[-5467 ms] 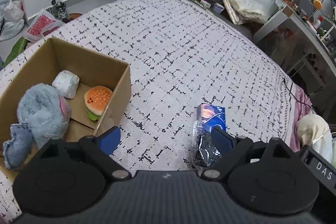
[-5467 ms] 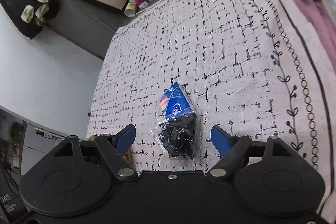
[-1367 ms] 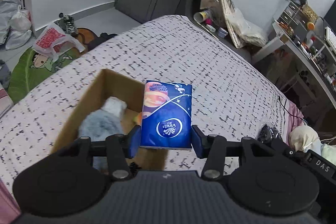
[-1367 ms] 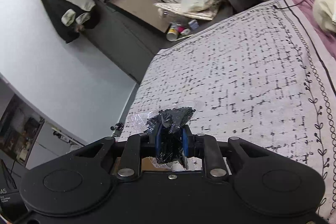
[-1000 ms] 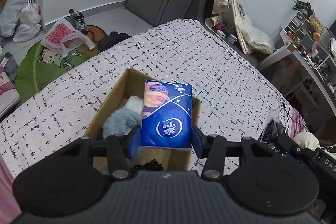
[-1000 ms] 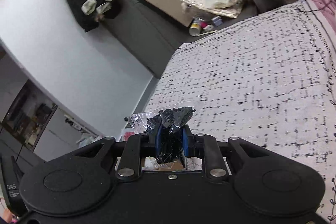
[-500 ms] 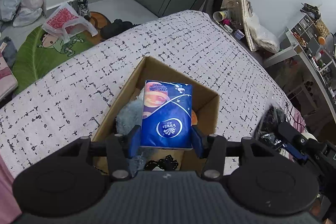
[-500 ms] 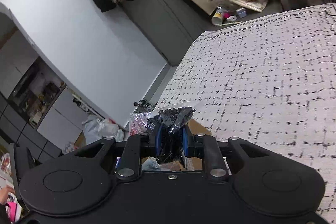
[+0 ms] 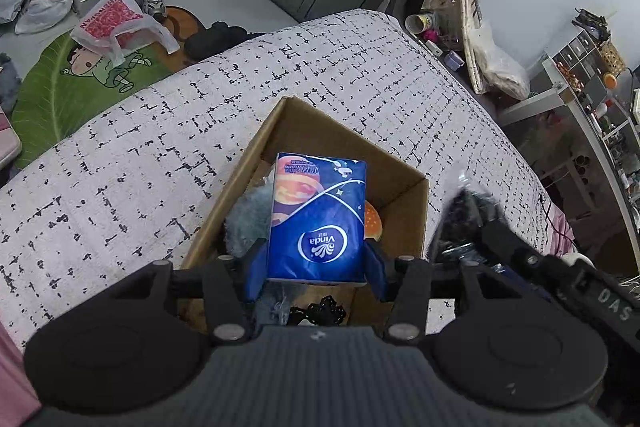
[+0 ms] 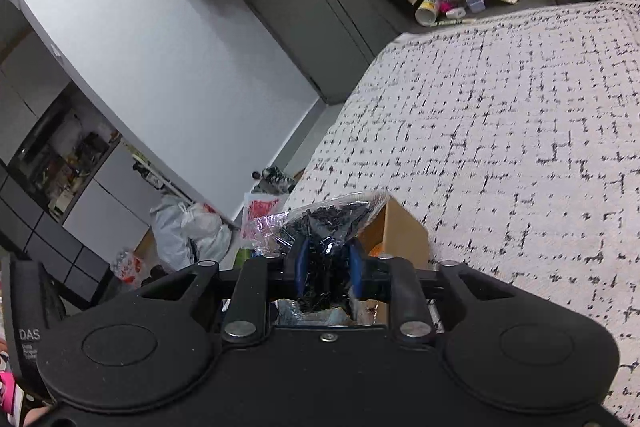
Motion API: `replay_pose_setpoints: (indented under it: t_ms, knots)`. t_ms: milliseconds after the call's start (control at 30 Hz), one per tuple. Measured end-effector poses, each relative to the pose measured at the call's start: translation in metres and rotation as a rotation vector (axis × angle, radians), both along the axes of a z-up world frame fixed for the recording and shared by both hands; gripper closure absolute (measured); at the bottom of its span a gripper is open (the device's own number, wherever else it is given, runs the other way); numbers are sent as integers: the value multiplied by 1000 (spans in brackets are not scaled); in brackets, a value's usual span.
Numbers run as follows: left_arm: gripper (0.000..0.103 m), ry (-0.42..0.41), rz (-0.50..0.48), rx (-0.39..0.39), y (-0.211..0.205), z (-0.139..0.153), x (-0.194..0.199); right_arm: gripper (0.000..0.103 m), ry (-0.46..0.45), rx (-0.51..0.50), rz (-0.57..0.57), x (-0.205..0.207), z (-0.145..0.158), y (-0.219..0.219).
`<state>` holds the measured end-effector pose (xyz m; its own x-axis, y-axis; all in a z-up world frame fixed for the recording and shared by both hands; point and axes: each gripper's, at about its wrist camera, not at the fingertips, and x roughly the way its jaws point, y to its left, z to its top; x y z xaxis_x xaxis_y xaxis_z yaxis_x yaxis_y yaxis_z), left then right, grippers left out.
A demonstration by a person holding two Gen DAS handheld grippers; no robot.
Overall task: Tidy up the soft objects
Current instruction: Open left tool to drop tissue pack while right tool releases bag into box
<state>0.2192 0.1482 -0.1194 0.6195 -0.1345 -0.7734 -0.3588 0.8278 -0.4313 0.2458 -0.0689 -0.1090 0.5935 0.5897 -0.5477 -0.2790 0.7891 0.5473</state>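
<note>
Above the open brown cardboard box [image 9: 404,203], my left tool [image 9: 316,269] clamps the blue tissue pack [image 9: 318,219]; my right tool [image 10: 328,269] is opening around the clear bag of black bits [image 10: 328,223].

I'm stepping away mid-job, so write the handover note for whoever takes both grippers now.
Left gripper: shut on the blue tissue pack, held over the cardboard box.
Right gripper: jaws opening, the clear bag of black bits between its fingers, above the box's corner.
Done: grey plush and burger toy are in the box.
Left: drop both held items in.
</note>
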Motion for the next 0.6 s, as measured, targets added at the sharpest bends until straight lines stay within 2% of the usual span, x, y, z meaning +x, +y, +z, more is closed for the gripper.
replay_pose_setpoints:
  t_ms: [67,133,600]
  knots:
    - [54,-1,3,-4,2,0,2,67,15,-15,-3,0,-3,2]
    - [54,-2,4,-6,4,-1,5,65,17,-19,-1,0,-3,2]
    - [54,-4,-21,-14,-6,-2,29,65,59,1,-46,8,-10,-11]
